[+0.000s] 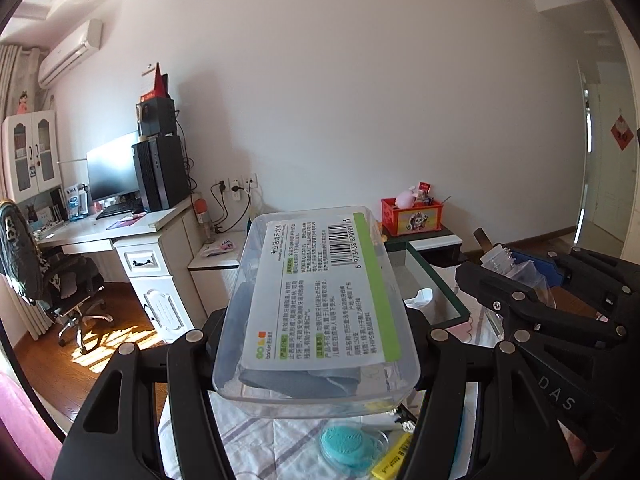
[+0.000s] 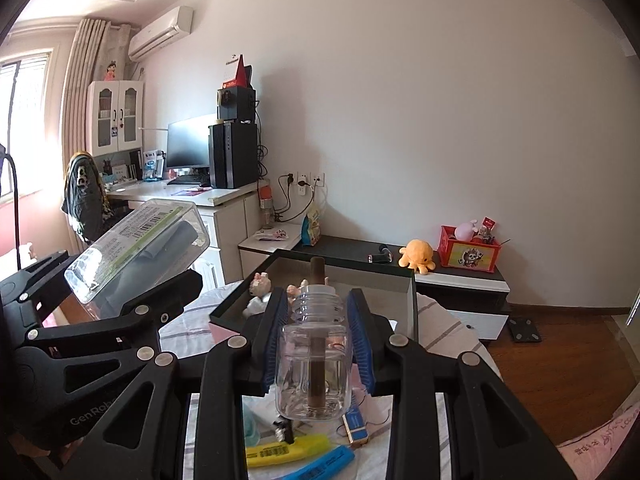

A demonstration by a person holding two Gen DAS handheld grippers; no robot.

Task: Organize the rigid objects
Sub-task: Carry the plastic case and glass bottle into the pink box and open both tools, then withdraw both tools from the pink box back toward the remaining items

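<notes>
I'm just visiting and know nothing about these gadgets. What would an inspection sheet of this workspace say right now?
Surface: checked cloth under both grippers.
Job's things: clear plastic box with a printed label, held up; clear bottle with a dark wick; open dark tray with small figures behind it.
Clutter: teal brush, yellow highlighter, blue highlighter.
Grippers: left gripper shut on the box; right gripper shut on the bottle.
Cables: plugs and cords at the wall sockets.
Surroundings: desk with monitor, orange plush octopus, red toy box.
</notes>
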